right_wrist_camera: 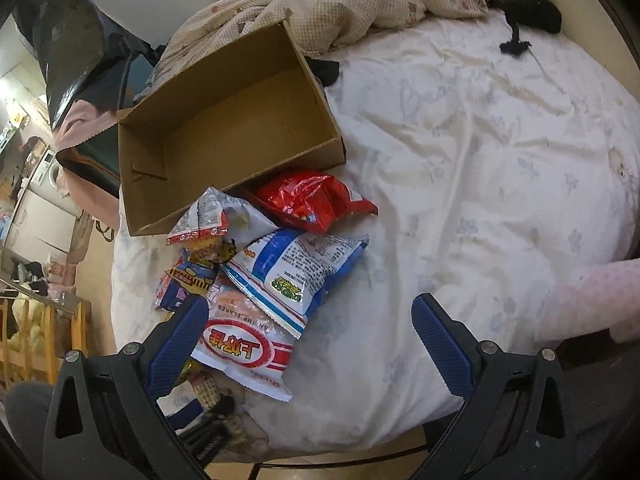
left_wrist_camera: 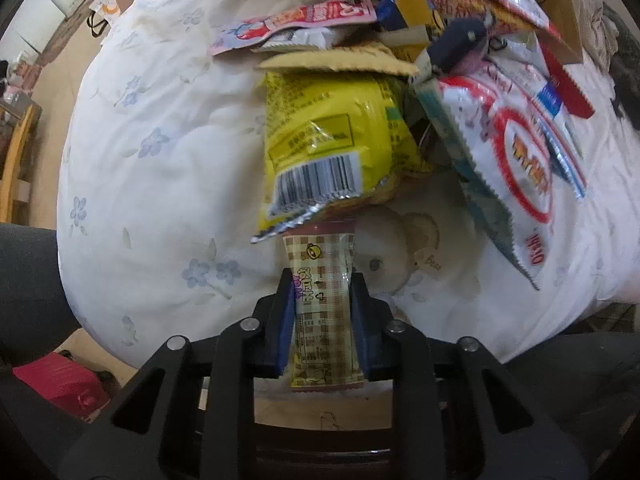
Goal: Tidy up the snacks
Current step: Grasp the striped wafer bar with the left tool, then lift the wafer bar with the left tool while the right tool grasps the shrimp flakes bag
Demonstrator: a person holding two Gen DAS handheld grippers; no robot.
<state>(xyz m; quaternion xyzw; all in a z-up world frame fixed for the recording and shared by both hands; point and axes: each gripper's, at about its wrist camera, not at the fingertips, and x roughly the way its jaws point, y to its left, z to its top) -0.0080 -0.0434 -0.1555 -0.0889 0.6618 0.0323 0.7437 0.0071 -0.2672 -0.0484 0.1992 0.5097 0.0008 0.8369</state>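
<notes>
Clamped between the blue pads of my left gripper (left_wrist_camera: 322, 304) is a checked snack stick (left_wrist_camera: 322, 300), its far end tucked under the yellow bag (left_wrist_camera: 336, 148). From there I go by size, placing everything against the cardboard box (right_wrist_camera: 224, 128). It lies open on the bed (right_wrist_camera: 480, 152). Just in front of it sprawls the snack heap: a red bag (right_wrist_camera: 316, 200) touching its near wall, a blue-and-white bag (right_wrist_camera: 296, 268) nearer me, then a white shrimp-flakes bag (right_wrist_camera: 244, 344). My right gripper (right_wrist_camera: 312, 344) hangs over that last bag, pads wide apart.
</notes>
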